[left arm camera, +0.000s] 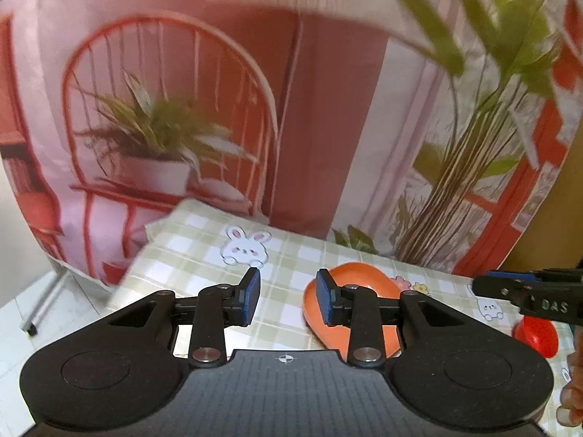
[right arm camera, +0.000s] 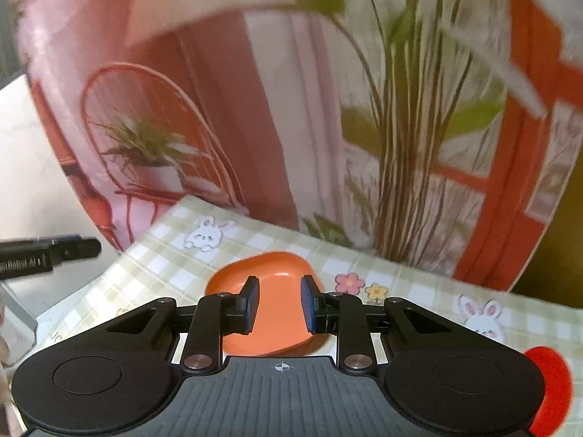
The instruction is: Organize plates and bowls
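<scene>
An orange plate (left arm camera: 360, 276) lies flat on the checked tablecloth (left arm camera: 204, 255). In the left wrist view it sits behind the right fingertip of my left gripper (left arm camera: 288, 296), which is open with only cloth showing between its blue pads. My right gripper (right arm camera: 280, 302) hovers just over the orange plate (right arm camera: 277, 273). Its jaws stand apart and the plate shows through the gap, untouched. A red bowl (right arm camera: 550, 382) rests at the lower right, and the same red bowl (left arm camera: 535, 335) shows under the right gripper (left arm camera: 524, 291) in the left view. The left gripper (right arm camera: 54, 251) pokes in from the left.
The tablecloth (right arm camera: 419, 284) carries bunny and flower prints. The table's left edge drops to a white floor (left arm camera: 43, 302). A printed backdrop (left arm camera: 328, 127) with a chair and plants hangs right behind the table. A hand (left arm camera: 572, 382) shows at the right edge.
</scene>
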